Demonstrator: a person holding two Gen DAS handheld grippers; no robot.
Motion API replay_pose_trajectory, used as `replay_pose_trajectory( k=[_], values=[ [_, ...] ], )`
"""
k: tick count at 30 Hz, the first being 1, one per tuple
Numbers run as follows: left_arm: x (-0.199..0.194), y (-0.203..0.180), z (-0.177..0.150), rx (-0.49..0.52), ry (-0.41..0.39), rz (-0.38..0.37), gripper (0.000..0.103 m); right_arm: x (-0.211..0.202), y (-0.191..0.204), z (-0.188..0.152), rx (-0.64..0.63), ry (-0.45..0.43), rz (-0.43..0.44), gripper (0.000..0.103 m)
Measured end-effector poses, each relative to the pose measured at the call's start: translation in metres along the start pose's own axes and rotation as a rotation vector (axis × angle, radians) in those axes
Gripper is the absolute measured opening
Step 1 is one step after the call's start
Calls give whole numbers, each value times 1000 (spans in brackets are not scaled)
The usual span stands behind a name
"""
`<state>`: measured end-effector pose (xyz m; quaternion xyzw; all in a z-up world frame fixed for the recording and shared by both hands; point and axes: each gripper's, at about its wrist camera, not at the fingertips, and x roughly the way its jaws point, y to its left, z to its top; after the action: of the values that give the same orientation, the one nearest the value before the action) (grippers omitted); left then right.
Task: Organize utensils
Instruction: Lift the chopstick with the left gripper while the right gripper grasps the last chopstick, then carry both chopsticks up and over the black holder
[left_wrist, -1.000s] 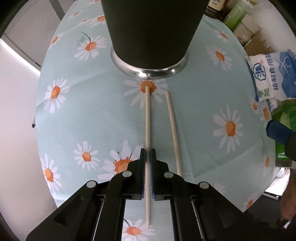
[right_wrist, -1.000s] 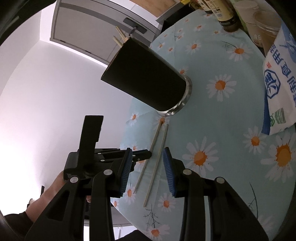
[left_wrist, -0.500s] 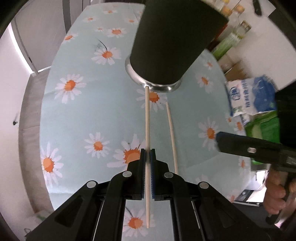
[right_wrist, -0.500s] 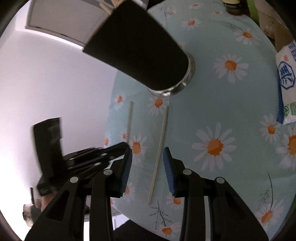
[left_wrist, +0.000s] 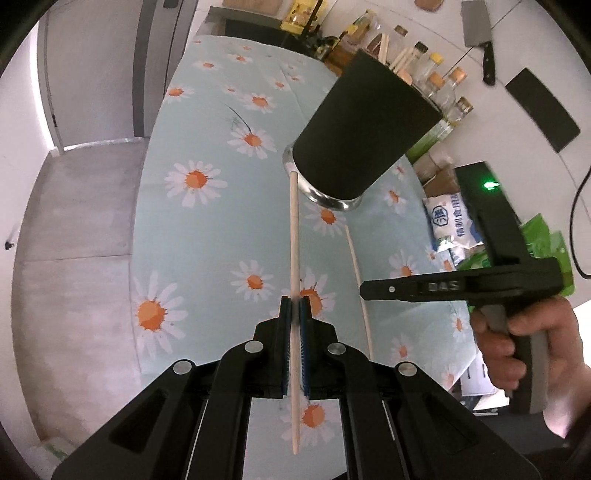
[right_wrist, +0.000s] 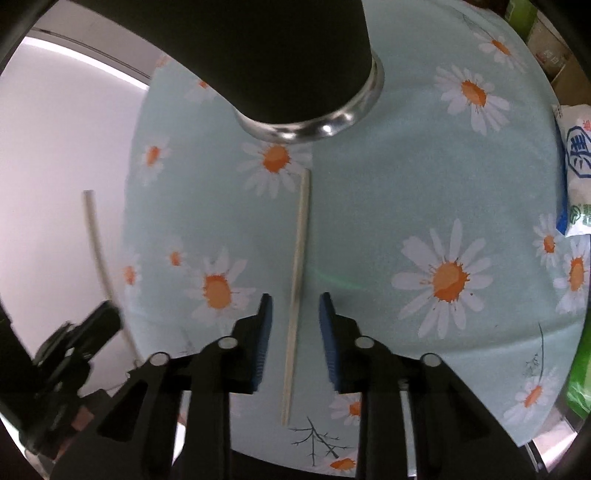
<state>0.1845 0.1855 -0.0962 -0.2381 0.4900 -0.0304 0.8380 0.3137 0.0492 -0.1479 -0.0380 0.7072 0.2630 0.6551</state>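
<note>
My left gripper is shut on a pale wooden chopstick, lifted clear of the daisy tablecloth with its far tip near the base of the black utensil holder. Several sticks poke out of the holder's top. A second chopstick lies on the cloth, running between the jaws of my right gripper, which are closing with a gap on each side of it. That chopstick shows in the left wrist view too, under the right gripper. The held chopstick appears blurred at the left.
A white and blue packet and green packaging sit at the table's right edge. Bottles crowd the far end behind the holder. A cleaver hangs on the wall. A hand grips the right tool's handle.
The left gripper has lifted its chopstick off the cloth and swung left, away from the holder. The right gripper has come down over the second chopstick, straddling it, and its jaws have narrowed.
</note>
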Motion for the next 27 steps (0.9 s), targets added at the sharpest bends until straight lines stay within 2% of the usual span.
replay_pose_trajectory(
  k=[10, 17, 23, 27],
  values=[
    [-1, 27, 0, -23, -37, -105, 3, 14, 35, -1, -17, -14, -171, 24],
    [7, 36, 2, -16, -9, -162, 3, 23, 53, -5, -7, -18, -278, 8],
    [14, 29, 0, 20, 22, -194, 3, 26, 56, -7, 14, -23, -271, 6],
    [12, 23, 0, 46, 27, -194, 3, 13, 39, -6, 23, -35, -227, 5]
  ],
)
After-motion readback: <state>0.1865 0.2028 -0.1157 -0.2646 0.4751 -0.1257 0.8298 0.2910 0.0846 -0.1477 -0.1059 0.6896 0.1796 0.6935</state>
